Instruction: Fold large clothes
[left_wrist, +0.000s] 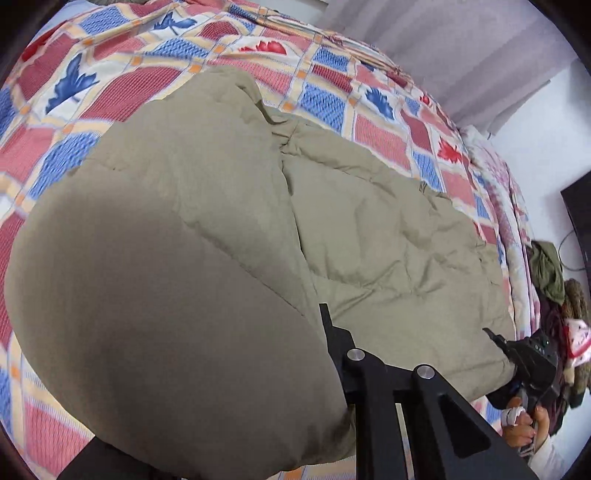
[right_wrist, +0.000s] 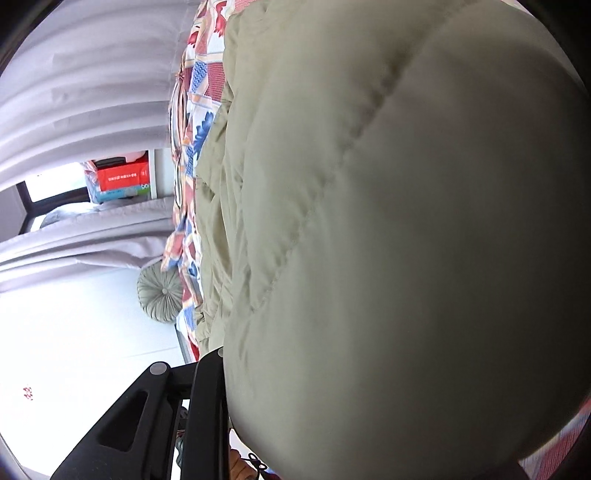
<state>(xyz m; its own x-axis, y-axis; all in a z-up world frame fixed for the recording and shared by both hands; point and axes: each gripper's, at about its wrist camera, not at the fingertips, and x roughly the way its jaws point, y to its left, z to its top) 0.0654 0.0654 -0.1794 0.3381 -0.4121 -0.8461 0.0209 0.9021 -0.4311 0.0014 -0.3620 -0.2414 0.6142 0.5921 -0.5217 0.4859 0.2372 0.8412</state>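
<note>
Left wrist view is showing the left gripper (left_wrist: 332, 354) clamping a puffy fold of the khaki padded coat (left_wrist: 369, 221), which is bulging over the jaws while the rest is lying across the patchwork bedspread (left_wrist: 147, 85). Beyond it, the right gripper (left_wrist: 498, 341) is pinching the coat's far edge. Judging from this, both hands ought to be carrying their edges over together, level, keeping the padding taut so the fold is landing square.

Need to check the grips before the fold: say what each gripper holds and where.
Both hold the beige padded coat. The right gripper grips its near edge at a corner. The left gripper seems shut on a bulging part of it; the exact spot is hidden.
</note>
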